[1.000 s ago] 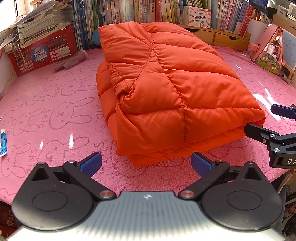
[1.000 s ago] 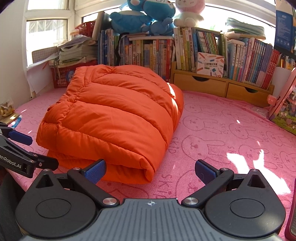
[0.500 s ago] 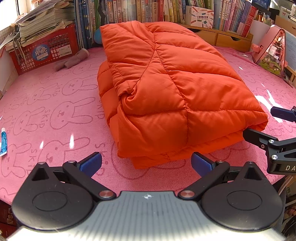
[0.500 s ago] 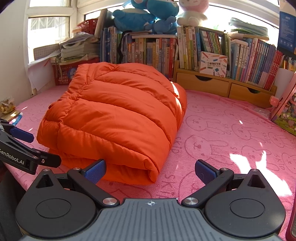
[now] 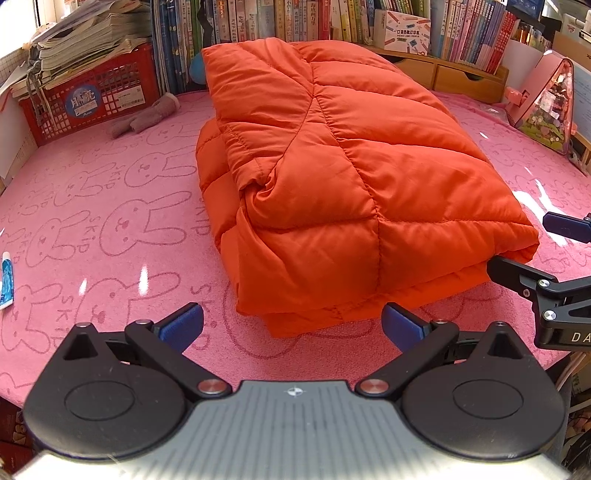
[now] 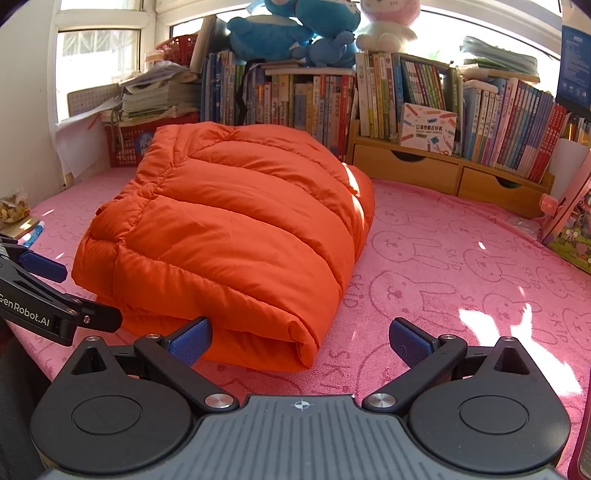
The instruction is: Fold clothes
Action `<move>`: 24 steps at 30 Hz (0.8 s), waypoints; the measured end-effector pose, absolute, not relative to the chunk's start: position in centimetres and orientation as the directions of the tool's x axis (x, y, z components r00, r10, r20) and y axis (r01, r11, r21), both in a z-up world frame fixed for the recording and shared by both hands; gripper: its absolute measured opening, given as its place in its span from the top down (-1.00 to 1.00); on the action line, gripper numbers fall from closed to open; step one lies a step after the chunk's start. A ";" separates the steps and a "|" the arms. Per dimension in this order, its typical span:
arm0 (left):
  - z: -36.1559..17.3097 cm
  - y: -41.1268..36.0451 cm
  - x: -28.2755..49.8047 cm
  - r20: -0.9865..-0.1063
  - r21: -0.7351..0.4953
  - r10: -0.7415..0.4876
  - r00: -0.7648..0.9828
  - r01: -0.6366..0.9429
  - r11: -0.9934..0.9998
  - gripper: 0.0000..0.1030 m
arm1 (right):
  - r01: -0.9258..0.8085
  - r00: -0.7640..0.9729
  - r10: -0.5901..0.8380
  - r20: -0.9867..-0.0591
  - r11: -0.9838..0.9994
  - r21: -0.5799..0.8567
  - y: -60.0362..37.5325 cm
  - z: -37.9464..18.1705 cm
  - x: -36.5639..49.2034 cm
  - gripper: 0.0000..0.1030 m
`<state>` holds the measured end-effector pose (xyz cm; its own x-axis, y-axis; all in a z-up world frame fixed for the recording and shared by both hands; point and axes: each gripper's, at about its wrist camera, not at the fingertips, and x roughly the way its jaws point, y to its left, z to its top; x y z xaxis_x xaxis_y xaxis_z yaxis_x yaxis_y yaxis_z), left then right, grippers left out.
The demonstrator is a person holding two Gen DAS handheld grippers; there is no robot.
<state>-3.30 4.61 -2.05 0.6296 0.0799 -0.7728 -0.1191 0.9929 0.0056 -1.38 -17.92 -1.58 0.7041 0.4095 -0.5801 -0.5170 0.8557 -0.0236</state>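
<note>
Jacket [image 5: 343, 177] (folded) lies on pink bunny cloth [image 5: 110, 221]; both tongs [image 5: 291, 325] [image 6: 301, 341] spread.

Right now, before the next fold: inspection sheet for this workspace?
Surface: pink bunny-print mat, sunlit patches at right.
Job's things: orange puffer jacket, folded into a thick bundle lying on the mat.
Clutter: grey plush toy, small tube at the mat's left edge, snack bag.
Grippers: left gripper open, empty, near the bundle's front edge; right gripper open, empty, at its front right corner.
Cables: nothing seen.
Surroundings: red basket under paper stacks, bookshelf, wooden drawers, plush toys on top.
</note>
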 end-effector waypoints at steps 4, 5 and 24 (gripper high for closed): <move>-2.1 4.7 -3.3 -0.775 0.001 0.078 0.627 -0.123 0.992 -1.00 | -0.517 0.703 0.404 -0.585 0.856 -0.030 -17.8 -1.8 -1.3 -1.00; -2.1 4.7 -3.2 -0.775 0.001 0.079 0.627 -0.123 0.992 -1.00 | -0.517 0.702 0.405 -0.585 0.855 -0.030 -17.9 -1.8 -1.3 -1.00; -2.2 4.7 -2.9 -0.778 0.008 0.088 0.622 -0.130 0.991 -1.00 | -0.524 0.698 0.401 -0.593 0.851 -0.041 -17.6 -2.1 -1.1 -1.00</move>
